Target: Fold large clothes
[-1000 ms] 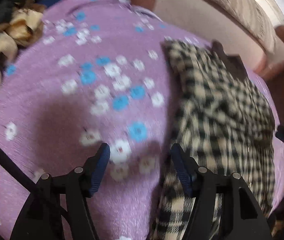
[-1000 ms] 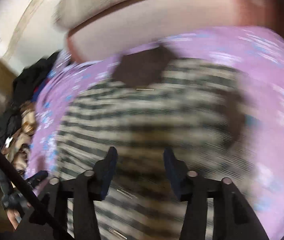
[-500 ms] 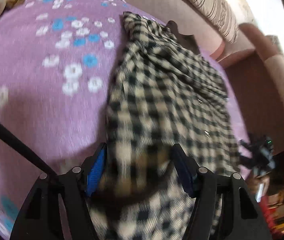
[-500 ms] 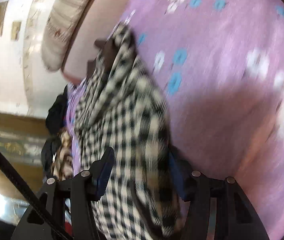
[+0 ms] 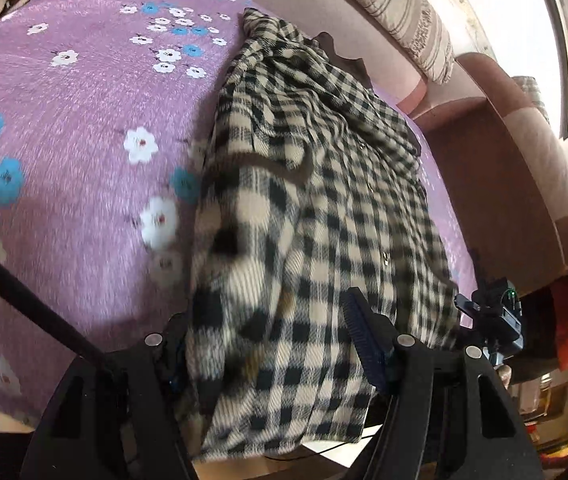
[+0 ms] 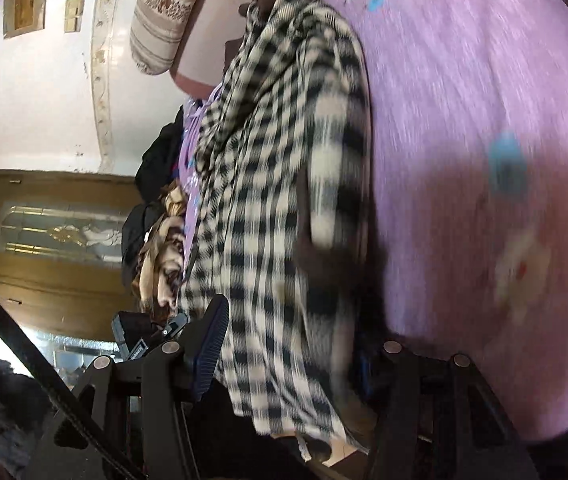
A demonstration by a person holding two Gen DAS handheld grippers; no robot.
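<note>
Checked shirt (image 5: 323, 184) hem overhangs purple bedsheet (image 5: 76, 120) edge.

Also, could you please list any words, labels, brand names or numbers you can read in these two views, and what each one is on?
None: no readable text appears in either view.
The checked shirt shows no visible label.
The framed pictures on the wall are too small to show any writing.

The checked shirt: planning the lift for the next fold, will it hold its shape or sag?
The shirt probably sags: it lies in soft folds on the bedspread. It looks thick and woven, so likely weighty yet unlikely to slip.
</note>
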